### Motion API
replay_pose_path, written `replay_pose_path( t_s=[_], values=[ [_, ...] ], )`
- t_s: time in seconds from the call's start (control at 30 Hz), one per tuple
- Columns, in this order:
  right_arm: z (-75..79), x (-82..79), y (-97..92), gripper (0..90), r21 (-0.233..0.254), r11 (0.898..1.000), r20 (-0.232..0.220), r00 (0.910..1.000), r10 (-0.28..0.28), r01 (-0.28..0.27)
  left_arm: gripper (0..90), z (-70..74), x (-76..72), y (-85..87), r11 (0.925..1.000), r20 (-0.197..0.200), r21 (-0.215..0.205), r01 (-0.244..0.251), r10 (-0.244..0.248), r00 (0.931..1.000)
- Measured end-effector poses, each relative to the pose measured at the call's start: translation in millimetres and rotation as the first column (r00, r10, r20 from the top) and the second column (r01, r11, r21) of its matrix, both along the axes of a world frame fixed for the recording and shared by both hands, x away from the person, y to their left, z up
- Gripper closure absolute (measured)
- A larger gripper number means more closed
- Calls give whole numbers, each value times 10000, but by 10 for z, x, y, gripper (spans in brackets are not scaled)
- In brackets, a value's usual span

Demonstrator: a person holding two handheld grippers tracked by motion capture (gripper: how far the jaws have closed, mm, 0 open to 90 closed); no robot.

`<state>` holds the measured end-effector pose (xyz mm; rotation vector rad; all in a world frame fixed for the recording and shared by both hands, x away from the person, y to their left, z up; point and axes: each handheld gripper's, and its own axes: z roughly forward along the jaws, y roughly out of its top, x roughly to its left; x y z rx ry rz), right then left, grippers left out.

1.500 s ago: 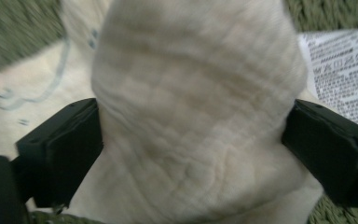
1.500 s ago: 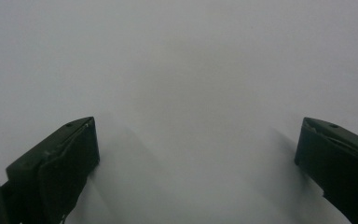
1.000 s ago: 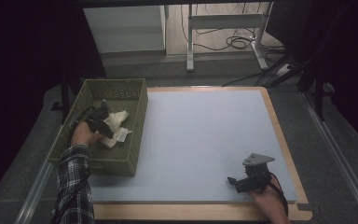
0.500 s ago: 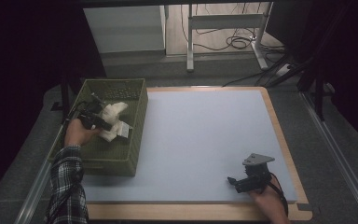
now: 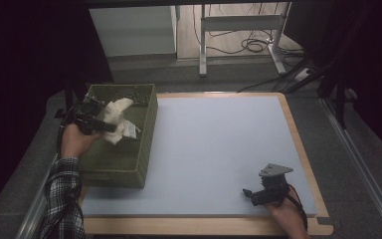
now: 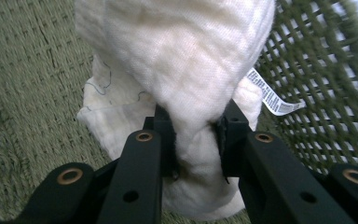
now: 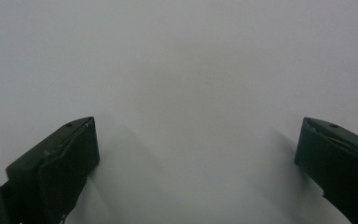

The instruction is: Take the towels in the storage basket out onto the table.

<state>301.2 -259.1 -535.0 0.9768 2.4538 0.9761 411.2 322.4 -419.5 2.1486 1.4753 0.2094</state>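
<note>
While pinched between the left gripper [image 6: 193, 133] jaws, white cloth [image 6: 186, 70] above green basket [image 5: 124, 164].

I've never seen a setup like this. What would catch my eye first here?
Probably the white cloth, pinched in the left gripper above the green woven basket at the table's left. Next, the big pale blue mat, where the right gripper rests near the front right corner with its jaws open on nothing.
</note>
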Motion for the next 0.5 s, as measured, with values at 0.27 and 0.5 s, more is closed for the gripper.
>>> replay_pose_path(
  t_s=[0.27,0.5],
  values=[
    [0,-1,0,0,-4,10000,3,10000,-4,4,747,186,-81,-46,9997,566,-33,242,-240,9981],
    [0,-1,0,0,-5,10000,6,10000,-3,3,747,330,-162,-80,9991,1014,-141,392,-376,9941]
  ],
)
